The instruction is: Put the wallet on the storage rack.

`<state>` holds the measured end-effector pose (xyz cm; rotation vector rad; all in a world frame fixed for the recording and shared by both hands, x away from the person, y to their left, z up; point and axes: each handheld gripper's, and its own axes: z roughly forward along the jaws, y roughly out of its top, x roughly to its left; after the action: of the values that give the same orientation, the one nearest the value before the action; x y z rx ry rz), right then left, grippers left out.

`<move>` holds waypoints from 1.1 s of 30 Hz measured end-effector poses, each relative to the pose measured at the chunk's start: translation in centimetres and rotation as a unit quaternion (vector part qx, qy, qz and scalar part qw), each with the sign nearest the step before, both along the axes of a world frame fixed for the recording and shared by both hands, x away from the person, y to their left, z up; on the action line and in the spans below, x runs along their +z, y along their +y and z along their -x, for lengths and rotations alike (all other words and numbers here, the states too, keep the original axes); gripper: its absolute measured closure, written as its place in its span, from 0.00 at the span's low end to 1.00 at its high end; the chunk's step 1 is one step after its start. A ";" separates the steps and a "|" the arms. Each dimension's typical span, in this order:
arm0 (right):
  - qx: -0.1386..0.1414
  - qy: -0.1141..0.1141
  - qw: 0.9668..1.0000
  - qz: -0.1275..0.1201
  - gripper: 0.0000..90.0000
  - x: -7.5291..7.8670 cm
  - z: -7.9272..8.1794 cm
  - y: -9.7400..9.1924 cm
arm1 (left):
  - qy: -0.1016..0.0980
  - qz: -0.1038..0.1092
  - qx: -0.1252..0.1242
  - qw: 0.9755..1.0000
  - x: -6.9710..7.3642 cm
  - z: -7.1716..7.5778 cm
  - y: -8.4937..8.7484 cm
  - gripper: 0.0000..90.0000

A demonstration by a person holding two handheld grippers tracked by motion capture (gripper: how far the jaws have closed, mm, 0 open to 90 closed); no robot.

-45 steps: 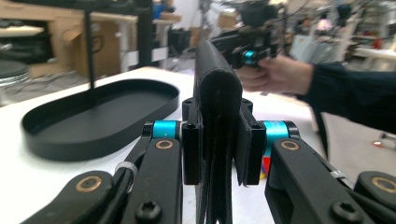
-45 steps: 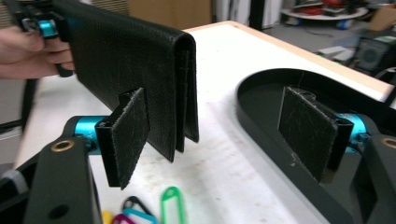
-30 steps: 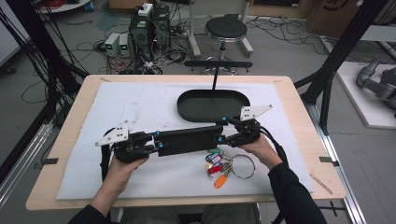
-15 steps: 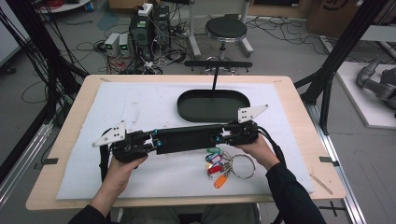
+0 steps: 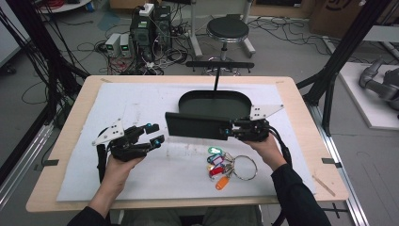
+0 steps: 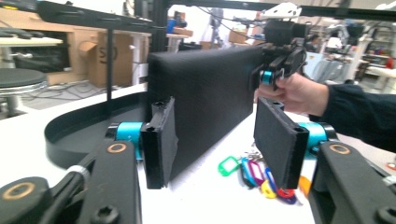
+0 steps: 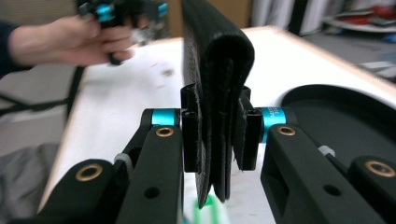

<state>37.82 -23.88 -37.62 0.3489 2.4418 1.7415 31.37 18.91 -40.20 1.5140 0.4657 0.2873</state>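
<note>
Right claw (image 5: pixel 231 130): clamped on one end of the long black folded leather wallet (image 5: pixel 197 126), jaws just closing, wallet between them.
Left claw (image 5: pixel 156 133): jaws just opening, pads (image 6: pixel 161 140) clear of the wallet's free end.
Wallet axis: level, running from right claw toward left claw.
Black oval tray (image 5: pixel 214 100): just beyond the wallet, empty.
Coloured key tags on a ring (image 5: pixel 221 165): on the counter (image 5: pixel 70 108), nearer the right claw.

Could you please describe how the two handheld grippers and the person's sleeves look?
Both the left gripper and the right gripper are black, with two flat black jaws on turquoise joints with brass-coloured pivots, a grey three-cornered plate with holes on top, and a black trailing cable. The person's sleeves are dark.
</note>
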 end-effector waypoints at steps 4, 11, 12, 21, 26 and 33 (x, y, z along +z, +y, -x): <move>-0.050 -0.001 0.998 -0.025 0.86 0.3 -0.7 -1.8 | 0.005 0.000 0.011 1.000 -0.1 0.1 0.5 0.50; -0.145 -0.008 0.988 -0.047 0.86 0.2 -2.0 -3.9 | 0.010 -0.006 0.020 1.000 -0.5 0.7 1.3 0.48; -0.154 -0.005 0.987 -0.048 0.86 0.0 -2.2 -4.0 | 0.010 -0.007 0.021 1.000 -0.5 0.8 1.4 0.48; -0.195 0.002 0.980 -0.035 0.86 -1.1 -5.0 -3.9 | 0.009 -0.024 0.030 0.999 -0.7 1.6 1.7 0.46; -0.195 0.004 0.981 -0.023 0.86 -2.1 -6.3 -2.9 | 0.009 -0.035 0.034 0.999 -0.9 1.9 1.8 0.45; -0.205 0.008 0.979 -0.004 0.86 -4.0 -7.9 -2.5 | 0.009 -0.038 0.034 0.999 -1.1 2.1 1.9 0.45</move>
<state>45.74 -26.40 -41.58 0.8044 2.1721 1.5709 29.27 20.80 -41.27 1.5777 0.5264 0.3496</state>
